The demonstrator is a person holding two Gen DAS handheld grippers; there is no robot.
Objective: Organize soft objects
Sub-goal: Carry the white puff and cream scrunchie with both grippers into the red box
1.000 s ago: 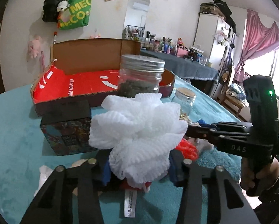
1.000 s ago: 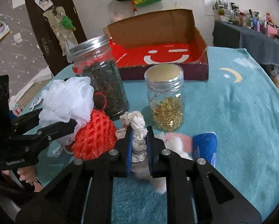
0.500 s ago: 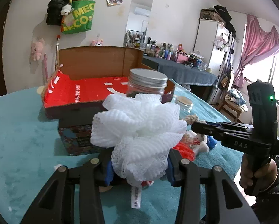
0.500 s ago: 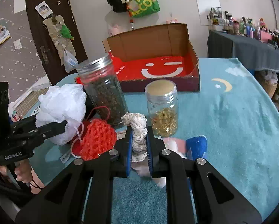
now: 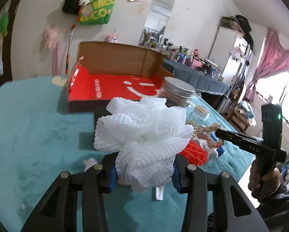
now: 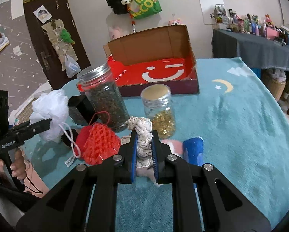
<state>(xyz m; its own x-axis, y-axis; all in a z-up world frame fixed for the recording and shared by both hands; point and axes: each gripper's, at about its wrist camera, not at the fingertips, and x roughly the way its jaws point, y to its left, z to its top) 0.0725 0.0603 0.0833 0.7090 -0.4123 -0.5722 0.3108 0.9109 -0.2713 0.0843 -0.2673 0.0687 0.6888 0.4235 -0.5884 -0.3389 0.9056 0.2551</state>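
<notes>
My left gripper (image 5: 144, 171) is shut on a white mesh bath pouf (image 5: 144, 133) and holds it above the teal cloth; the pouf also shows in the right wrist view (image 6: 49, 112). My right gripper (image 6: 143, 150) is shut on a cream crocheted scrunchie (image 6: 142, 133), lifted off the cloth. An open cardboard box with a red smiley floor (image 6: 159, 73) stands at the back of the table, also in the left wrist view (image 5: 113, 89). A red knitted pouf (image 6: 98, 145), a blue soft piece (image 6: 194, 150) and a pink soft piece (image 6: 173, 145) lie on the cloth.
A tall jar of dark leaves (image 6: 105, 100) and a small jar of gold beads (image 6: 159, 108) stand between the soft things and the box. A small black box (image 6: 80, 110) sits left of the tall jar. The table's edges are close on both sides.
Both grippers have risen and moved toward the red box, carrying the white pouf and the scrunchie. The pouf's cord now trails over the red knitted pouf.
</notes>
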